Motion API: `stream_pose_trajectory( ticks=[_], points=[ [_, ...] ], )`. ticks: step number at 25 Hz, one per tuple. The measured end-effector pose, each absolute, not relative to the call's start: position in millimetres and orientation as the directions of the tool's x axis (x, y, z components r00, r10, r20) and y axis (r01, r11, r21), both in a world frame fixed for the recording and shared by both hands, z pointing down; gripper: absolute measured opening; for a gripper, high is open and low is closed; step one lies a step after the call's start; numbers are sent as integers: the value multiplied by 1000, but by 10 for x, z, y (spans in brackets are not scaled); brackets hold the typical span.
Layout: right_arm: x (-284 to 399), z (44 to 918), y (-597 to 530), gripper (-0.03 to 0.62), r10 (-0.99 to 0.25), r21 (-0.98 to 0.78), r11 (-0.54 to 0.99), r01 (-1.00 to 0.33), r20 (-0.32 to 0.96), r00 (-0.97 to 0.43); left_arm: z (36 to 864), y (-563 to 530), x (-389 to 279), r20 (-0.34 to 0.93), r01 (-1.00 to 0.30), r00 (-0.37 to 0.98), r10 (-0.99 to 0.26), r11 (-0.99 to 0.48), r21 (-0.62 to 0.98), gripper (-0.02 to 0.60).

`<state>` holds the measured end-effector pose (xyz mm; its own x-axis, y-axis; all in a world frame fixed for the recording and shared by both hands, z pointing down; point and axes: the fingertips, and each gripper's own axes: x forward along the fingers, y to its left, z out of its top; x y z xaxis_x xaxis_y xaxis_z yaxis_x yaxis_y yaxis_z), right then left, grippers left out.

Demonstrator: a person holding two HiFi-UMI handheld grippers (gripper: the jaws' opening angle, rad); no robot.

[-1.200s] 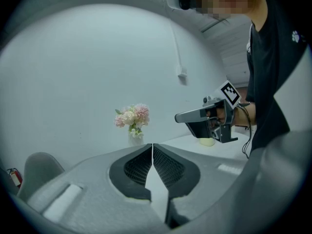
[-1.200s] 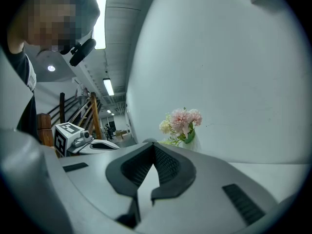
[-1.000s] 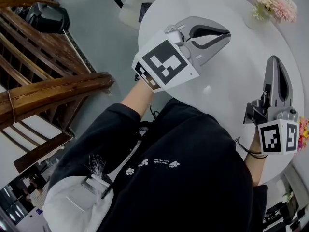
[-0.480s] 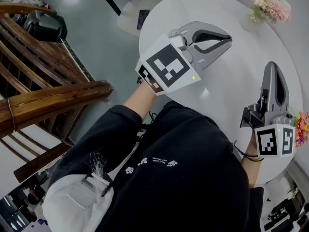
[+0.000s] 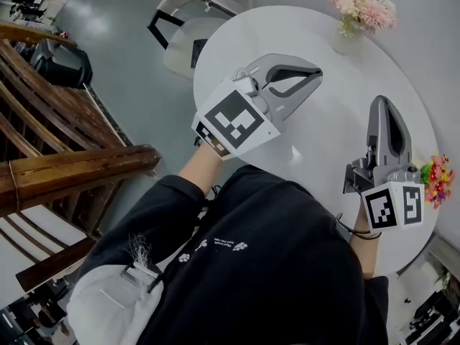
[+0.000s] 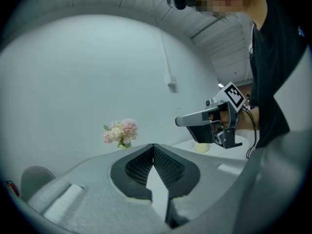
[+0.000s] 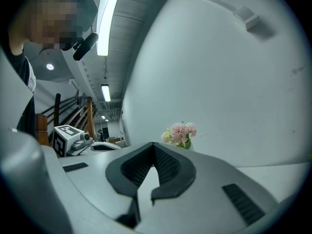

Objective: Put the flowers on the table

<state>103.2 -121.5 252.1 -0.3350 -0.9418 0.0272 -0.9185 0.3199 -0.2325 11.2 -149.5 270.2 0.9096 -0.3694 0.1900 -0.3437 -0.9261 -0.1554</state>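
Flowers (image 5: 361,9), a pink bunch, stand upright in a pale vase (image 5: 347,43) at the far side of the round white table (image 5: 338,131), with stems running straight up and blooms on top, well apart from both my claws. My left gripper (image 5: 316,72) hangs over the table's left part, jaws closed on nothing. My right gripper (image 5: 383,101) is likewise closed and empty, with a small colourful bunch (image 5: 437,180) just beside it at the table's right edge.

The head view looked steeply down from above the round table (image 5: 338,113). Each gripper view sat low, looking across it, and all three saw the pink flowers (image 5: 363,7).
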Motion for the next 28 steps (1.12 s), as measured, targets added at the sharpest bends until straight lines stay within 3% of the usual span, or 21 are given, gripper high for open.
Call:
stream_pose_trajectory(
  ticks=[28],
  points=[
    [1084,2372,-416,11,-907,-222,414,-883,-27,-419,2404,-571,176,131,-472,856,-499,-860,-194,-2]
  ],
)
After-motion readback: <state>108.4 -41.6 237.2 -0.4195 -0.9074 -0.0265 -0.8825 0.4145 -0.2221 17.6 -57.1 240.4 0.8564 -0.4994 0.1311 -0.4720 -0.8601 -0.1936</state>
